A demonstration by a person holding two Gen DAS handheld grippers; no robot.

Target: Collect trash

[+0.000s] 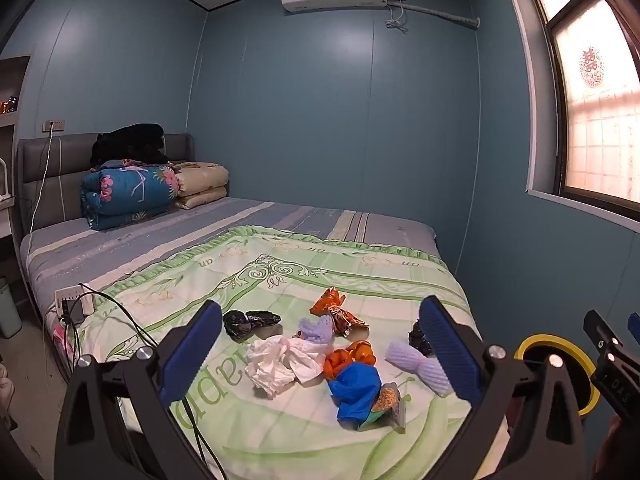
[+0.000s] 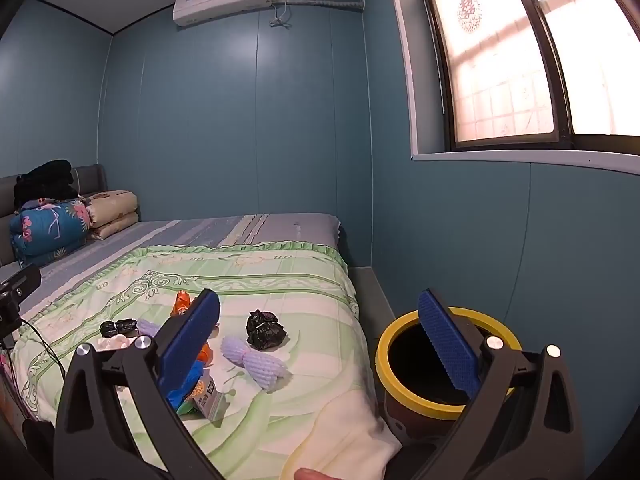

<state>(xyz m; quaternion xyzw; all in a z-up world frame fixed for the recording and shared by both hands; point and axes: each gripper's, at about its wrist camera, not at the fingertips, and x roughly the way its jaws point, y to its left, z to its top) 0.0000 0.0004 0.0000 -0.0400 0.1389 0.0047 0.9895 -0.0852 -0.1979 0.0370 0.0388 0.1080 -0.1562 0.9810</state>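
Trash lies scattered on the green quilt (image 1: 280, 264) of the bed: crumpled white paper (image 1: 280, 364), a blue bag (image 1: 356, 390), orange wrappers (image 1: 332, 306), a black bag (image 1: 248, 322), a lilac foam net (image 1: 420, 364) and a second black bag (image 2: 265, 329). The lilac foam net (image 2: 256, 362) also shows in the right wrist view. A yellow-rimmed bin (image 2: 404, 364) stands on the floor at the bed's right. My left gripper (image 1: 320, 356) hangs open over the pile, holding nothing. My right gripper (image 2: 320, 348) is open and empty, between the bed corner and the bin.
Folded quilts (image 1: 132, 192) and dark clothes sit by the headboard. A power strip (image 1: 74, 300) with cables lies at the bed's left edge. Blue walls and a window (image 2: 520, 60) close in on the right. The bin's rim (image 1: 556, 352) shows at the left view's right side.
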